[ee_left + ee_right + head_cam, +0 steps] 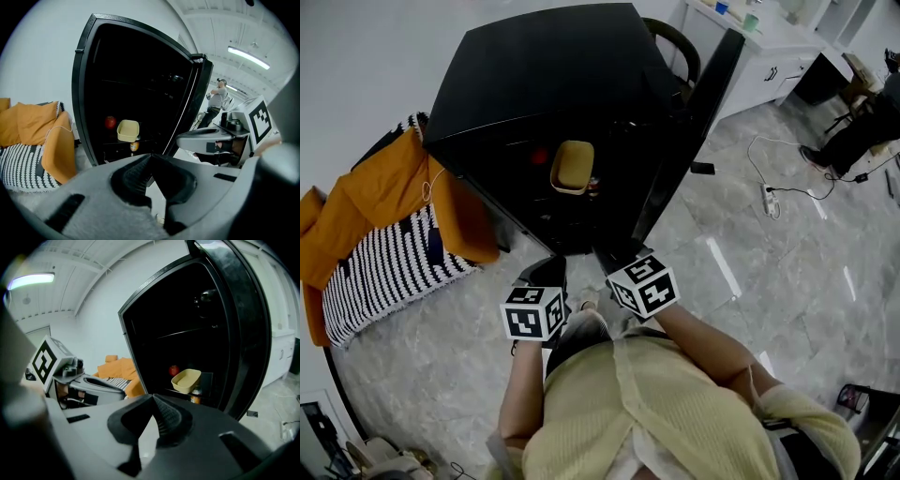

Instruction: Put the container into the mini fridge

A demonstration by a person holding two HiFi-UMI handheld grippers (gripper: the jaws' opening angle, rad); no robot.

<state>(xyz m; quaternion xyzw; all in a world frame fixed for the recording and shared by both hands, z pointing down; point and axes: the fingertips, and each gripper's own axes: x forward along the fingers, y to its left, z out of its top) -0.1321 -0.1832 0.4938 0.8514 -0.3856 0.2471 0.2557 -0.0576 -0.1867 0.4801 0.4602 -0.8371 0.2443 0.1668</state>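
The head view alone shows the glossy black mini fridge (pixel 534 66) from above, its door (pixel 694 122) swung wide over the grey marble-patterned floor (pixel 769 281), with a white power strip (pixel 769 199) and its cable lying to the right. On the left, orange cushions (pixel 384 187) rest on a black-and-white striped cover (pixel 384 272). One pale yellow rectangular plastic container (pixel 572 167), open-topped with rounded corners, sits on a shelf inside the fridge. Beside it is one red round fruit (pixel 540 157), and just below it is one small jar (pixel 593 185) with an orange label. Two marker cubes are visible, one on each tool. The left gripper view adds a person (pixel 218 96) standing well behind the door. It also shows the left gripper (pixel 150 157) with its ribbed black pads pressed together at the tip and nothing between them. The right gripper view shows the right gripper (pixel 153 397) closed in the same way and empty. Its moulded grey body points at the open compartment, and the container is well apart from both tools.
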